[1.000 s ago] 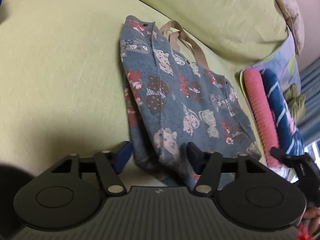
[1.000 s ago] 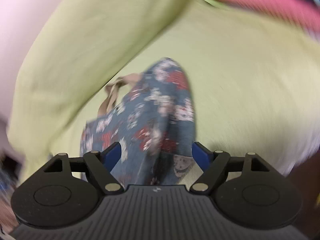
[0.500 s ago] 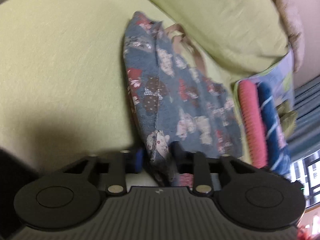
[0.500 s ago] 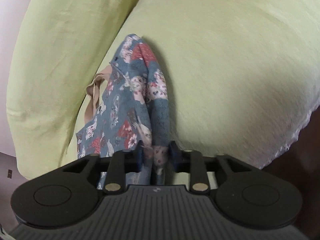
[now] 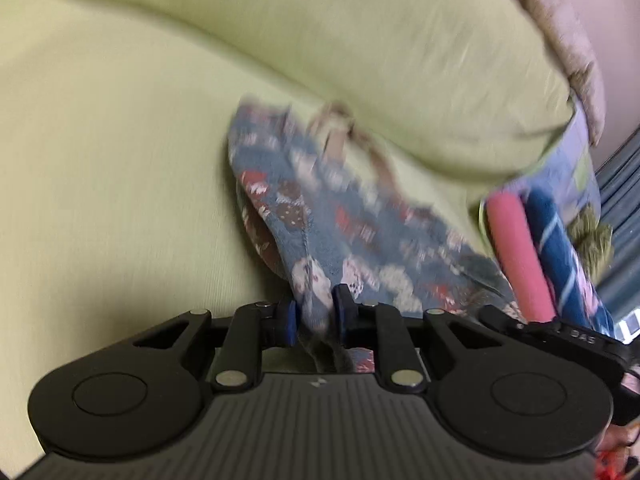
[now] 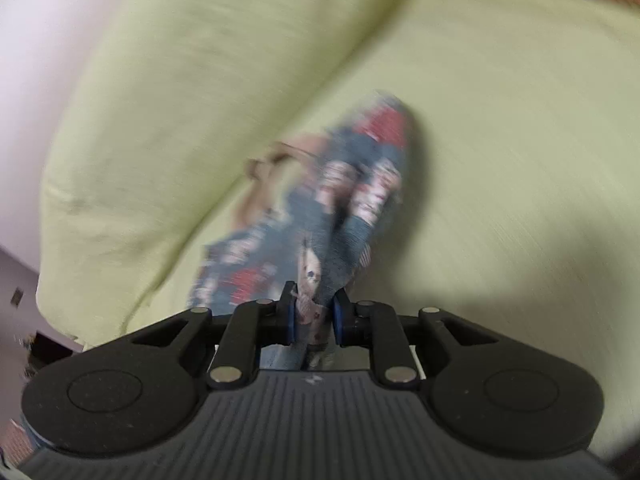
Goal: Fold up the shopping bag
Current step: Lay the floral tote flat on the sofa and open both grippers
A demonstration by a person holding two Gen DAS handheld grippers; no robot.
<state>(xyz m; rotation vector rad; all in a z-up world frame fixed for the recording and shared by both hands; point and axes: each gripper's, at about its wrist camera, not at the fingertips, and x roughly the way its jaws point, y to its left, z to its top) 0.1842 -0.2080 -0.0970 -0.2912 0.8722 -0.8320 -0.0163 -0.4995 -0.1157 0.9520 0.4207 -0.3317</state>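
The shopping bag (image 5: 340, 220) is blue-grey cloth with a red, white and brown print and tan handles (image 5: 340, 136). It lies on the yellow-green sofa seat (image 5: 112, 160), its near edge lifted. My left gripper (image 5: 314, 316) is shut on the bag's near edge. In the right wrist view the bag (image 6: 340, 208) hangs bunched and blurred, and my right gripper (image 6: 314, 316) is shut on another part of its edge. The other gripper's black body (image 5: 560, 336) shows at the right of the left wrist view.
A yellow-green back cushion (image 5: 360, 48) stands behind the bag. Rolled pink (image 5: 516, 248) and blue striped (image 5: 560, 256) cloths lie at the sofa's right end. A beige pillow (image 5: 568, 40) sits above them. A pale wall (image 6: 48, 40) is beyond the cushion.
Both grippers closed on the bag's near edge and now lift it. Both views have tilted up toward the back cushion and are blurred by motion.
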